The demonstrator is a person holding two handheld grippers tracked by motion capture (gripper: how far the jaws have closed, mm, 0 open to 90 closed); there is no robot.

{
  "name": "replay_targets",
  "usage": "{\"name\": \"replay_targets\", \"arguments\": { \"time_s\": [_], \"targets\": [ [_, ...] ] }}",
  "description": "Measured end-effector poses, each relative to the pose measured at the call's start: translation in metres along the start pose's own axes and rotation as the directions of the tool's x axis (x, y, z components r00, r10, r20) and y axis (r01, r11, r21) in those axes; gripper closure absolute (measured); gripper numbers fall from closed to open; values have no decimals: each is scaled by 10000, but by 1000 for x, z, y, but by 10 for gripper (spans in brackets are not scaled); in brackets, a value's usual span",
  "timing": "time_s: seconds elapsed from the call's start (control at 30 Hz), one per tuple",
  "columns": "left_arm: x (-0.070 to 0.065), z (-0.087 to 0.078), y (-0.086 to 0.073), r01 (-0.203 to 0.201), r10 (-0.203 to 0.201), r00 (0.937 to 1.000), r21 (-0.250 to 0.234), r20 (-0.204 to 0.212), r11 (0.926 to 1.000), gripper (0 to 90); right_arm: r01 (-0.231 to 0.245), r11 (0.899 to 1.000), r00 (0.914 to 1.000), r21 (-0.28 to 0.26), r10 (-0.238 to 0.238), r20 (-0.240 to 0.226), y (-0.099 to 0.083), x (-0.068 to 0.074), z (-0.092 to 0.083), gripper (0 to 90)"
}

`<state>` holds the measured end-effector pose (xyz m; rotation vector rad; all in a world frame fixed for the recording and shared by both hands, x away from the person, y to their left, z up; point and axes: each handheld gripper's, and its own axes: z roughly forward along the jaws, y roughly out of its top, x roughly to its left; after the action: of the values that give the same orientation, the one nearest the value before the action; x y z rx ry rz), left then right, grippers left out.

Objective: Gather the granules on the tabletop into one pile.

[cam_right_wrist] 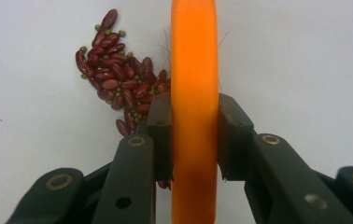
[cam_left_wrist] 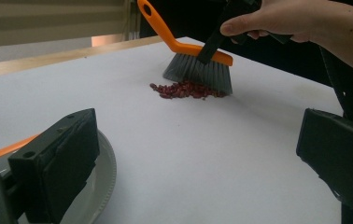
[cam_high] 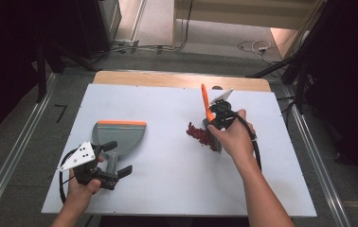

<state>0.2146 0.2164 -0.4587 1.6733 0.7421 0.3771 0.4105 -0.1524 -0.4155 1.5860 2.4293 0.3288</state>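
Dustpan [cam_high: 120, 135] lies flat at the worktop's [cam_high: 167, 189] left, the left gripper [cam_high: 113, 163] spread around its handle. Rightward, beans [cam_high: 201, 135] — small, light, prone to rolling — sit against the brush [cam_high: 207, 106], its stiff orange spine pinched in the right gripper [cam_high: 217, 116].

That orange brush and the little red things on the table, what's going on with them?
A person is sweeping up spilled beans with two hand-held claws. The right claw is shut on the orange brush, whose grey bristles sit against the pile of red beans, with a few tiny green ones mixed in. The left claw stands open around the handle of the grey dustpan, which lies flat on the white table, apart from the beans. None are in the dustpan yet.
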Motion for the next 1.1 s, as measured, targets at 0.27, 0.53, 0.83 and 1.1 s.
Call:
{"name": "replay_targets", "arguments": {
  "time_s": [0.27, 0.53, 0.83, 1.1],
  "targets": [
    [0, 0, 0, -11, 11, 10000, 12, 6, 10000, 0, 268, 9996, 9996, -83, -268, -46, 4, 8, 2, 689],
    [1, -1, 0, -10, 10, 10000, 5, -14, 10000, 0, 582, 9979, 9982, -279, -586, -121, 5, 5, -3, 688],
    [0, 0, 0, 14, -14, 10000, 12, -17, 10000, 0, 2677, 9612, 9613, -663, -2711, -491, -9, -4, -24, 688],
    [-1, 2, -1, -12, 12, 10000, 78, 3, 10000, 0, 4110, 9036, 8860, -1208, -4272, -1806, -26, -2, -32, 688]
  ]
}}
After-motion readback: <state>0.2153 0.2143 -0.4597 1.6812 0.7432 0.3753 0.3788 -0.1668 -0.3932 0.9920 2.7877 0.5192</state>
